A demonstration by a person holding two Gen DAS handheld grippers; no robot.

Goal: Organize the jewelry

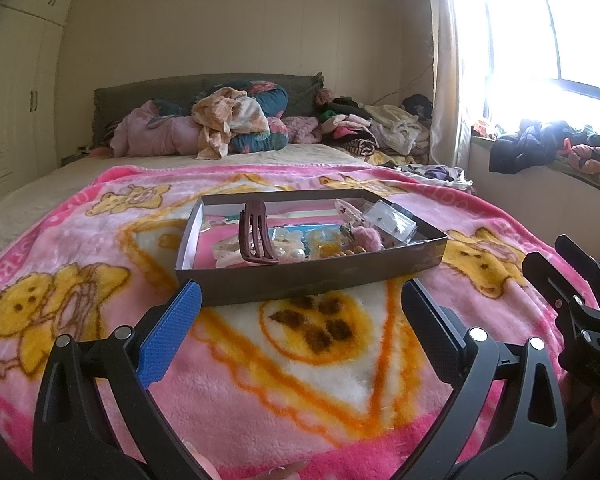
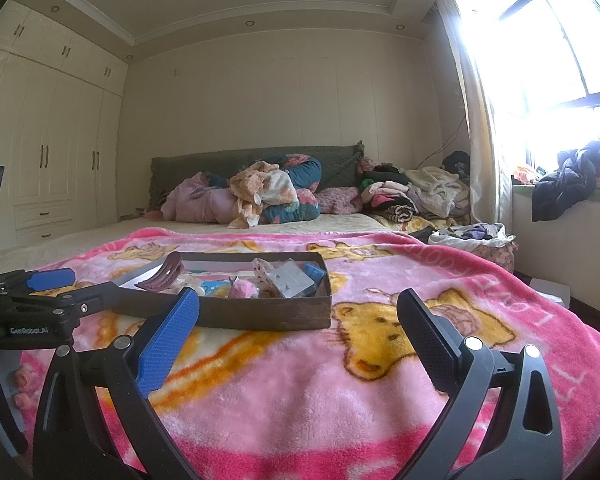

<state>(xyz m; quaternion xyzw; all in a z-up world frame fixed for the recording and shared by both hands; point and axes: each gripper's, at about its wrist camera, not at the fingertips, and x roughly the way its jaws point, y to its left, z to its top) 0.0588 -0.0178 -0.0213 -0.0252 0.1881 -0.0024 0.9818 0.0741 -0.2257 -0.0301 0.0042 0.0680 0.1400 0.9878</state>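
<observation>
Jewelry box (image 1: 312,280) on pink blanket (image 1: 260,380), left claw (image 1: 302,300) spread, right claw (image 2: 298,312) spread, both empty

A wide bed (image 2: 100,236) carries a fluffy pink bear-print blanket (image 1: 80,248); a shallow brown cardboard tray (image 1: 308,276) sits on the blanket, and rumpled clothes and quilts (image 1: 204,128) are heaped near the headboard.

A shallow brown cardboard box (image 1: 308,280) lies open on a pink bear-print blanket (image 1: 100,248). Inside, a maroon hair claw (image 1: 254,232) stands upright (teeth visible), beside a pink pompom (image 1: 367,240), pearly pieces and clear packets (image 1: 392,220).
</observation>
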